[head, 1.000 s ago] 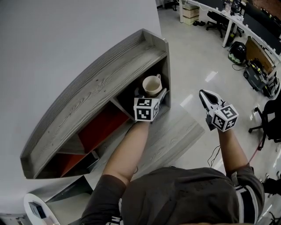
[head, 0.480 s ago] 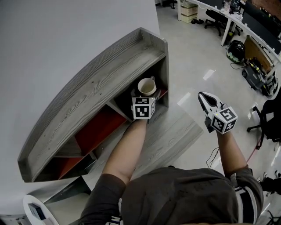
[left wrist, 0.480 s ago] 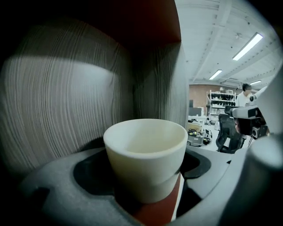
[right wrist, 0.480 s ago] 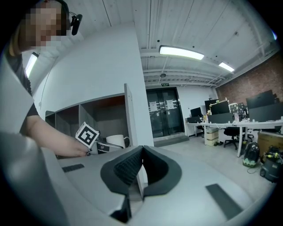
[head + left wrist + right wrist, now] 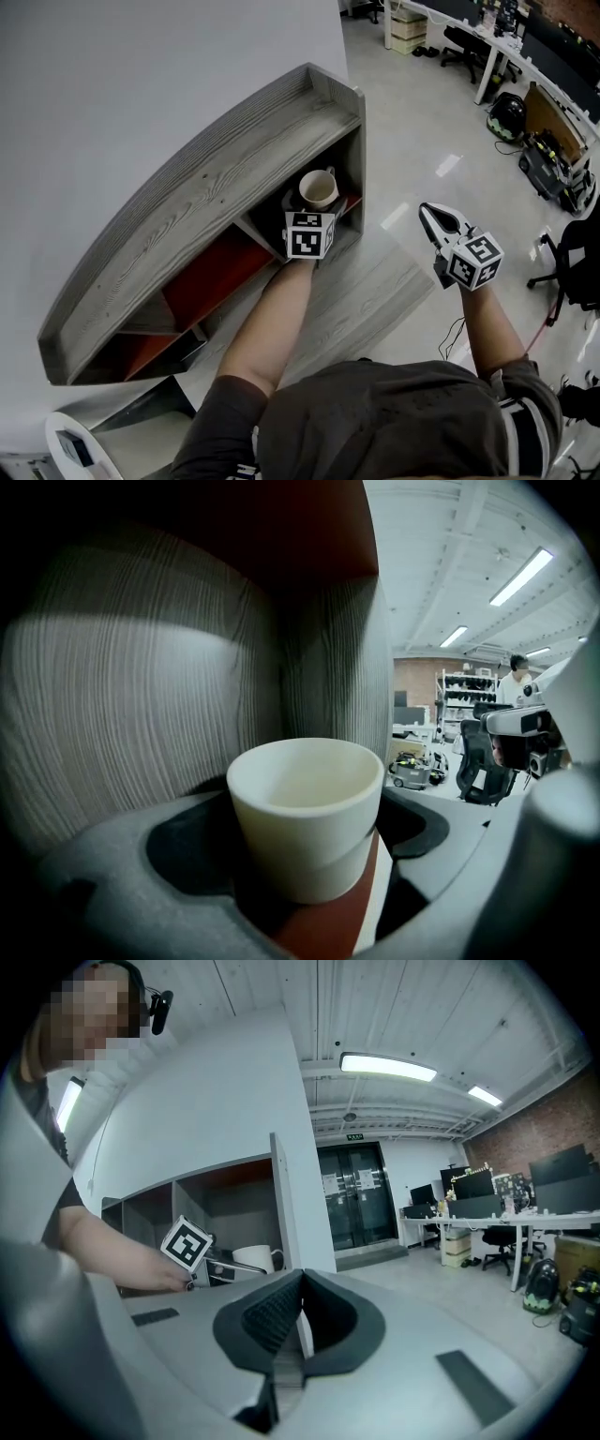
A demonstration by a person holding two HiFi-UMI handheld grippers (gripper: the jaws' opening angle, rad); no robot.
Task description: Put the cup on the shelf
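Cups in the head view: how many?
1. The cup is gripped by the left tool in the shelf's right-end compartment. Other compartments are partly shadowed, so more could be hidden.

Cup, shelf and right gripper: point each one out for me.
cup [image 5: 302, 827], left gripper view, on its outer wall.
shelf [image 5: 216, 178], head view, on its top board.
right gripper [image 5: 301, 1283], right gripper view, where its closed jaw tips meet.
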